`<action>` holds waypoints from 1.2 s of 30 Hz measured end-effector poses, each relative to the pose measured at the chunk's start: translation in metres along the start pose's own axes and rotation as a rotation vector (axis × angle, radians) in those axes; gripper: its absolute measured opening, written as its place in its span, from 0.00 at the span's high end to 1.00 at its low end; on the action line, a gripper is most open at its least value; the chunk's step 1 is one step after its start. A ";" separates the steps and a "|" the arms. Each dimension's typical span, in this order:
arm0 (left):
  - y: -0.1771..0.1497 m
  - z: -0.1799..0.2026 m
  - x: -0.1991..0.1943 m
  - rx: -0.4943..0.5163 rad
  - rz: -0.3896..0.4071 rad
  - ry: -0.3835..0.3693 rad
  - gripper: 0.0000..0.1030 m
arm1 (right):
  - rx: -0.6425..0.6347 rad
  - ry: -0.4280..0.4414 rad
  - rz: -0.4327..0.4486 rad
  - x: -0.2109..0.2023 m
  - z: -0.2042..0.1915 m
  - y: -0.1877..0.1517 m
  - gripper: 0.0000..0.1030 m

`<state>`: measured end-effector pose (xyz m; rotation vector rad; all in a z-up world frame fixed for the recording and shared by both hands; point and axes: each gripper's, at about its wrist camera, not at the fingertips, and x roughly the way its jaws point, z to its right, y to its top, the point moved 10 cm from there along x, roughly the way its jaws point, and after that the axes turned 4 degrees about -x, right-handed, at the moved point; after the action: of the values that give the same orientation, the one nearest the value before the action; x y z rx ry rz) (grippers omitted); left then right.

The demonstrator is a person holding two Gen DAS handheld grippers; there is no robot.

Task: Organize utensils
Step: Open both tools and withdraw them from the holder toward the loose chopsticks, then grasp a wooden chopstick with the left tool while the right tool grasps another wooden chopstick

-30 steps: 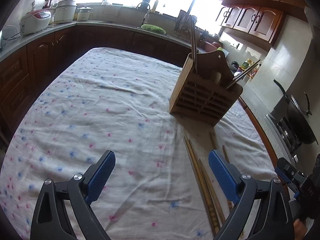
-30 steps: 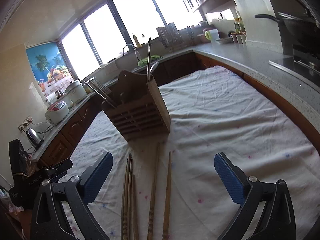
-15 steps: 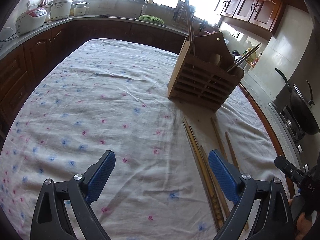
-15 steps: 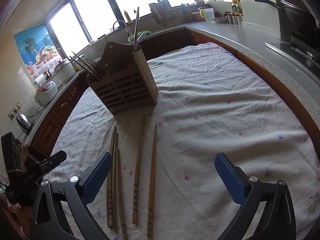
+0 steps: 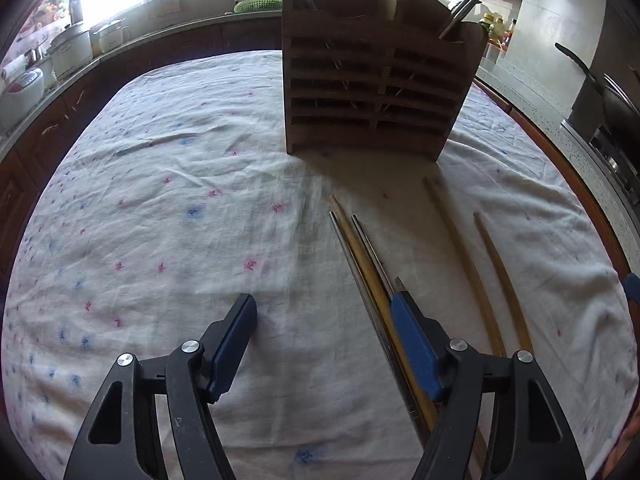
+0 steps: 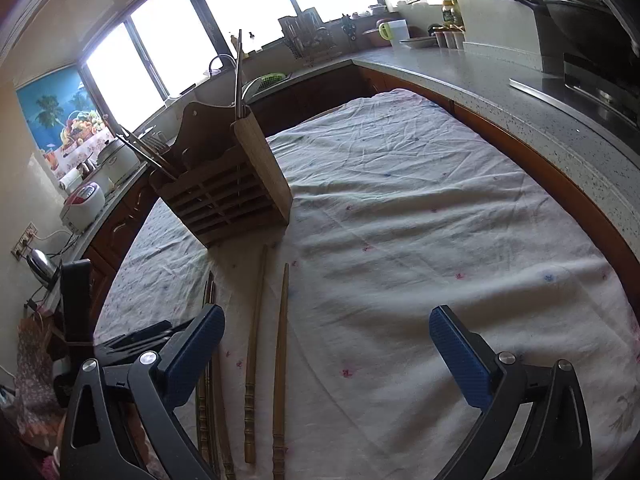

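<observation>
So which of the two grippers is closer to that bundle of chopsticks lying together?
Left. The left gripper, jaws closing, has one finger right over the bundled chopsticks. The right gripper hangs open, over the two separate chopsticks.

Left wrist view: taken low over the tablecloth [image 5: 168, 208], angled steeply down and forward along the left gripper [image 5: 324, 312], facing the slatted front of the wooden utensil holder [image 5: 372, 92] nearby.

Right wrist view: taken from farther right, angled down along the right gripper [image 6: 326, 326], the holder seen obliquely.

Shared: holder, tablecloth, the loose chopsticks [image 5: 472, 264] and the window-side counter [image 6: 460, 68].
</observation>
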<state>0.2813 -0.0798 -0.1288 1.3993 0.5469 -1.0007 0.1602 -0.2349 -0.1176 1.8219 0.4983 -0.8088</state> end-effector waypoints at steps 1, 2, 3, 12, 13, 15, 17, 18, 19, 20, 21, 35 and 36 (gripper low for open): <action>-0.001 -0.002 -0.001 0.005 0.002 -0.001 0.32 | 0.011 0.007 0.005 -0.002 0.002 0.001 0.00; -0.003 -0.006 -0.003 0.013 0.005 0.004 0.32 | 0.019 0.008 0.019 -0.004 0.003 0.003 0.00; -0.007 -0.011 -0.005 0.025 0.002 0.017 0.32 | 0.023 0.009 0.039 -0.007 0.004 0.005 0.00; -0.012 -0.043 -0.026 -0.078 -0.018 -0.089 0.43 | -0.018 0.106 -0.013 0.012 -0.023 -0.004 0.00; -0.008 -0.037 -0.025 -0.084 -0.019 -0.110 0.43 | -0.011 0.098 -0.014 0.015 -0.023 -0.005 0.01; 0.000 -0.022 -0.020 -0.075 -0.015 -0.129 0.43 | 0.018 0.088 -0.012 0.017 -0.020 -0.003 0.01; 0.006 -0.010 -0.009 -0.048 -0.020 -0.124 0.43 | 0.052 0.093 -0.015 0.017 -0.015 -0.002 0.01; 0.006 -0.002 -0.003 -0.031 -0.033 -0.120 0.43 | 0.064 0.087 -0.017 0.016 -0.012 -0.001 0.01; 0.005 0.002 0.003 -0.009 -0.049 -0.101 0.43 | 0.073 0.081 -0.018 0.015 -0.009 0.001 0.01; 0.005 0.003 0.004 0.033 -0.029 -0.052 0.43 | 0.079 0.078 -0.017 0.014 -0.006 0.002 0.01; 0.005 0.003 0.006 0.064 -0.022 -0.021 0.43 | 0.082 0.077 -0.012 0.012 -0.004 0.003 0.01; 0.000 -0.059 -0.016 -0.098 -0.029 -0.148 0.46 | -0.086 0.098 -0.055 0.038 -0.033 -0.005 0.31; 0.003 -0.060 -0.016 -0.102 -0.026 -0.145 0.46 | -0.097 0.098 -0.070 0.044 -0.035 -0.006 0.35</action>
<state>0.2893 -0.0182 -0.1227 1.2216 0.5026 -1.0707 0.1970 -0.2017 -0.1447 1.7688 0.6567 -0.7324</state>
